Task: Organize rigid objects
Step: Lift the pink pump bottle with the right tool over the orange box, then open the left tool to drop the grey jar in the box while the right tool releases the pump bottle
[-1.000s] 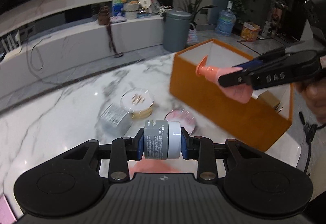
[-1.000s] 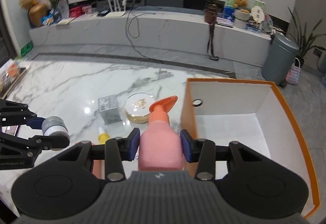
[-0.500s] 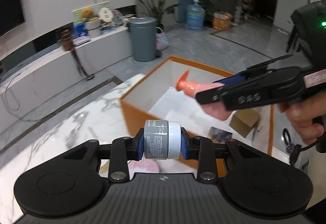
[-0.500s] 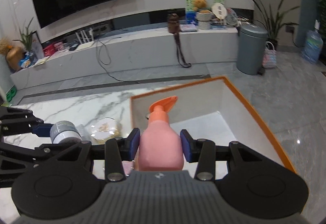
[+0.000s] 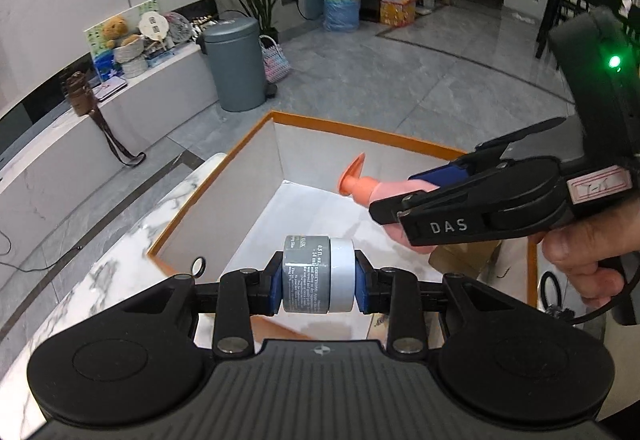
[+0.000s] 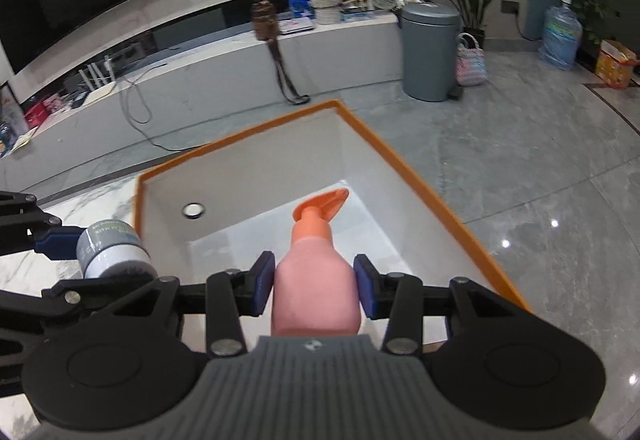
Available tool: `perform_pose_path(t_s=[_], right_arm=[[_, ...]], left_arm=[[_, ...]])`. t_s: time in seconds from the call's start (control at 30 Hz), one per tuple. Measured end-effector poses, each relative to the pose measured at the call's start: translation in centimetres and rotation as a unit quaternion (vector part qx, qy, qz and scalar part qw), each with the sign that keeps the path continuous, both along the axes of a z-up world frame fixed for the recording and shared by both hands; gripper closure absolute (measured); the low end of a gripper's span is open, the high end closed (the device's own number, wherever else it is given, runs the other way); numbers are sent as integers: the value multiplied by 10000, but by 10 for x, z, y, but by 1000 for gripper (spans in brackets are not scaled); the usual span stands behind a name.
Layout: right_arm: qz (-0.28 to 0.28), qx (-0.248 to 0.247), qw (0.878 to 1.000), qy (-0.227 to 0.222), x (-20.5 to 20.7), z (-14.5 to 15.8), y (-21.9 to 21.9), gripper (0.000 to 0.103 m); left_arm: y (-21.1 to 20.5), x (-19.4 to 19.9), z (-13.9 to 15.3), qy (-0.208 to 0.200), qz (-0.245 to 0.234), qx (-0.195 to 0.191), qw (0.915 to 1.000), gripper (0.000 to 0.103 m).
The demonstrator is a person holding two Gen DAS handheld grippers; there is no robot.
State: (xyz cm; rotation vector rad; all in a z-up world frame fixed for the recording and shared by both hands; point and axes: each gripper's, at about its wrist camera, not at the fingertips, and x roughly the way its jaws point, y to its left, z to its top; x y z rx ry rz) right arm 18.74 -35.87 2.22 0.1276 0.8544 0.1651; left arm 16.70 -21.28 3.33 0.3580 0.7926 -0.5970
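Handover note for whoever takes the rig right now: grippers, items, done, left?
Left gripper: shut on the small grey jar, held above the orange box.
Right gripper: shut on the pink pump bottle, over the box's white interior.
Done: both items picked up and brought to the box; a cardboard carton already lies inside.
Left: lower and release both.

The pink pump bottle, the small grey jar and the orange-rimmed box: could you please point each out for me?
pink pump bottle [image 6: 316, 292], right wrist view, on its body below the neck.
small grey jar [image 5: 306, 274], left wrist view, on its printed grey label.
orange-rimmed box [image 6: 404, 163], right wrist view, on its orange right rim.
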Motion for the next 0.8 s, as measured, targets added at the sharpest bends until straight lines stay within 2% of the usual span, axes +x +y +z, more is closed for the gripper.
perform_pose_path(t_s=[0.3,0.43,0.63,0.8], right_arm=[[-219,-368,9987,288,13,-17,-10,60],[-170,-544,9970,523,19,-27,-8,60],[-106,-723,9953,635,23,-32,-1,60],[-78,-778,9937,802,27,-39,4,60]], left_arm=[[-30,23,-27,277,-409,619,9969,65],[-39,28,-42,408,-606,962,9927,65],[-55,36,-59,493,-819,1472,9845,65],[-62,40,-69,624,-945,1679,9793,65]])
